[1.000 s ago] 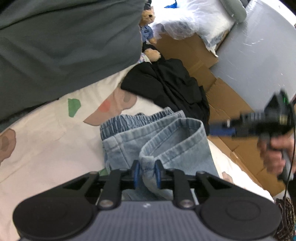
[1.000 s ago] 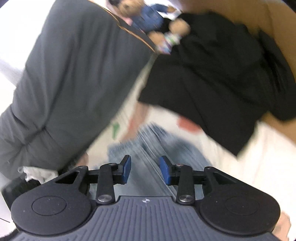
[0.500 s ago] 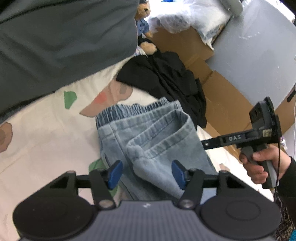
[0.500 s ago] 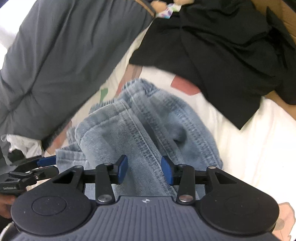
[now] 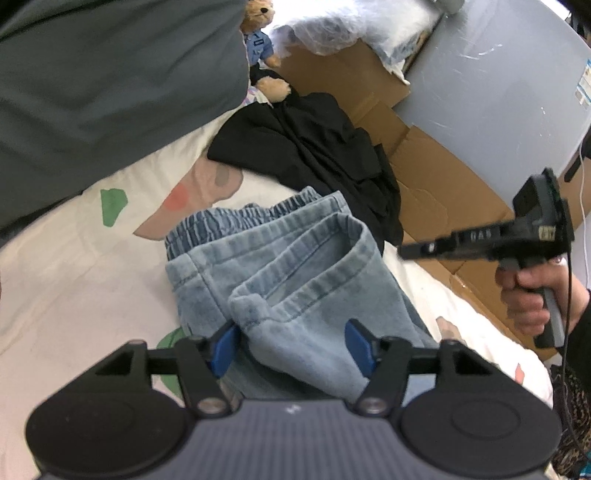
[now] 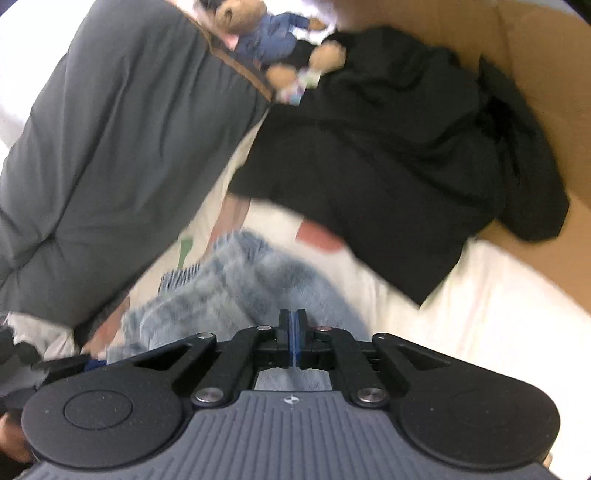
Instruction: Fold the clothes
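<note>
The left gripper (image 5: 291,345) has its two blue fingers (image 5: 225,349) wide apart. A folded leg of the blue jeans (image 5: 280,266) lies between them, but they do not squeeze it. The right gripper (image 6: 292,341) has its blue fingers pressed flat together with nothing between them. It hangs just over the jeans (image 6: 236,291), which look blurry in that view. In the left view a hand (image 5: 532,295) holds the right gripper's handle off to the right of the jeans.

The jeans lie folded on a white sheet (image 5: 74,266) with pink, green and brown shapes on it. The cloth is light blue denim with thick stitched hems and a bunched stretchy waist at the far end.

Past the jeans lies a heap of soft black clothes (image 5: 314,147), rumpled and floppy. Its far edge hangs over onto flat brown cardboard (image 5: 436,177). A big puffy grey quilt (image 5: 110,81) is on the left. A small brown teddy bear (image 5: 258,33) in a blue shirt sits between the quilt and the black clothes.
</note>
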Tool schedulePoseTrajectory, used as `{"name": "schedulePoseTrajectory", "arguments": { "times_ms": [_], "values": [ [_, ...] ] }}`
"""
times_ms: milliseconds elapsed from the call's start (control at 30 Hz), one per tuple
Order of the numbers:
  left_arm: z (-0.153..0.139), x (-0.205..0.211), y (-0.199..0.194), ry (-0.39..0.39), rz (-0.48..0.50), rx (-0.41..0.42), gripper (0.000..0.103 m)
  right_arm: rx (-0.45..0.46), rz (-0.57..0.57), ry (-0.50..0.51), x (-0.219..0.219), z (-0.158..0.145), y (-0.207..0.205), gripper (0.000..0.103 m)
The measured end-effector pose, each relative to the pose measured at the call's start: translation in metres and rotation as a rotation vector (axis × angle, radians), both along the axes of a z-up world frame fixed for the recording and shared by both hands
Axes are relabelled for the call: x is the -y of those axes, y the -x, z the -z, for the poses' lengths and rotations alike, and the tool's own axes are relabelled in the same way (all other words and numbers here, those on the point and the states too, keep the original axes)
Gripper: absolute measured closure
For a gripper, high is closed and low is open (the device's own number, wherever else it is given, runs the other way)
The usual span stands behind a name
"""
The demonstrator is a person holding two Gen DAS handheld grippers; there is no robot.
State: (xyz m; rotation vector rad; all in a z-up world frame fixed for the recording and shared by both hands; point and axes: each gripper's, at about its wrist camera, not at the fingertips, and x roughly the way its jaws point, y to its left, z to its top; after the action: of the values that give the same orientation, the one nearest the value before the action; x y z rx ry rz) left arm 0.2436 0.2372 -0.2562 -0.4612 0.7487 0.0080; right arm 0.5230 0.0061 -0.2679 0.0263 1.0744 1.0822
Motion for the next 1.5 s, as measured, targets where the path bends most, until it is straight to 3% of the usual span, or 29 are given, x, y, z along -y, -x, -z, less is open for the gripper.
{"name": "schedulePoseTrajectory", "arguments": {
  "times_ms": [67, 133, 233, 633, 667, 700, 733, 900, 933, 1067, 1167, 1400, 1467, 1500],
  "values": [
    [0.001, 0.000, 0.001, 0.006, -0.002, -0.004, 0.046, -0.030, -0.056, 0.014, -0.006, 0.008, 0.006, 0.089],
    [0.002, -0.001, 0.002, 0.011, -0.006, -0.009, 0.049, -0.028, -0.083, 0.020, -0.011, 0.015, 0.014, 0.063],
    [0.004, -0.001, 0.003, 0.018, -0.009, -0.014, 0.050, -0.023, -0.128, 0.027, -0.019, 0.021, 0.023, 0.057],
    [0.008, -0.003, -0.001, 0.032, -0.008, -0.008, 0.050, 0.083, -0.191, 0.035, -0.056, 0.024, 0.038, 0.058],
    [0.009, -0.003, -0.002, 0.034, -0.008, -0.006, 0.050, 0.091, -0.198, 0.031, -0.057, 0.023, 0.040, 0.063],
    [0.009, -0.004, -0.003, 0.035, -0.008, -0.004, 0.050, 0.100, -0.211, 0.026, -0.058, 0.023, 0.042, 0.079],
    [0.009, -0.004, -0.003, 0.036, -0.008, -0.002, 0.050, 0.113, -0.222, 0.024, -0.059, 0.021, 0.044, 0.087],
    [0.009, -0.008, -0.003, 0.048, -0.017, 0.016, 0.050, 0.175, -0.164, -0.044, -0.044, 0.001, 0.044, 0.091],
    [0.009, -0.009, -0.002, 0.052, -0.021, 0.023, 0.050, 0.184, -0.132, -0.061, -0.039, -0.004, 0.041, 0.102],
    [0.007, -0.012, -0.002, 0.063, -0.017, 0.043, 0.049, 0.210, -0.028, -0.023, -0.036, -0.003, 0.023, 0.100],
    [0.004, -0.013, 0.000, 0.069, -0.013, 0.063, 0.044, 0.191, -0.004, -0.008, -0.037, 0.005, 0.020, 0.100],
    [0.020, -0.007, -0.011, 0.030, 0.023, 0.028, 0.043, 0.170, 0.019, -0.028, -0.032, 0.005, 0.017, 0.100],
    [0.025, -0.009, -0.017, 0.032, 0.017, 0.027, 0.043, 0.144, 0.007, -0.048, -0.030, 0.005, 0.015, 0.097],
    [0.027, -0.009, -0.020, 0.036, 0.012, 0.031, 0.043, 0.136, -0.001, -0.059, -0.030, 0.005, 0.015, 0.091]
  ]
}}
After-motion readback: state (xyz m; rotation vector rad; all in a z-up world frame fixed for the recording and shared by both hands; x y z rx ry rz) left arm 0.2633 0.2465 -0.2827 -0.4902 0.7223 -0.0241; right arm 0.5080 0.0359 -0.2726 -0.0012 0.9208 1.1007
